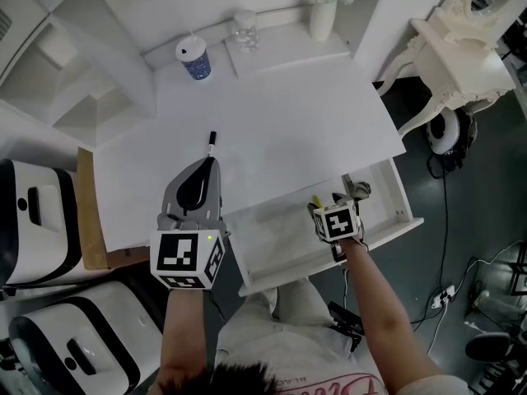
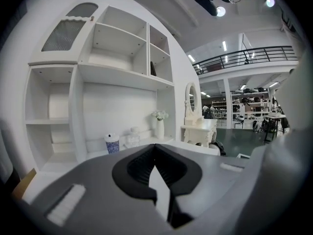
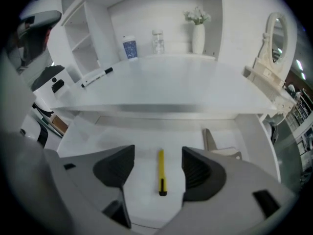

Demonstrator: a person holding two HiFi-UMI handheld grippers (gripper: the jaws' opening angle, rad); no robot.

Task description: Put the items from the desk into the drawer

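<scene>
A black-and-white marker (image 1: 212, 142) lies on the white desk (image 1: 288, 130); the right gripper view has the marker (image 3: 97, 76) near the desk's left edge. My left gripper (image 1: 210, 164) hovers just in front of it, jaws shut and empty, and in its own view my left gripper (image 2: 156, 148) points level at the shelves. The drawer (image 1: 387, 229) under the desk is pulled out. My right gripper (image 1: 333, 199) hangs over it, open. A yellow pen (image 3: 161, 172) lies free on the drawer floor, below the gap between my right gripper's (image 3: 157, 163) jaws. A grey object (image 3: 220, 148) lies right of it.
A blue patterned cup (image 1: 194, 59), a glass jar (image 1: 244, 30) and a white vase of flowers (image 1: 323, 15) stand at the back of the desk. White appliances (image 1: 33, 229) sit at the left. An ornate white dressing table (image 1: 457, 56) and headphones (image 1: 449, 130) are at the right.
</scene>
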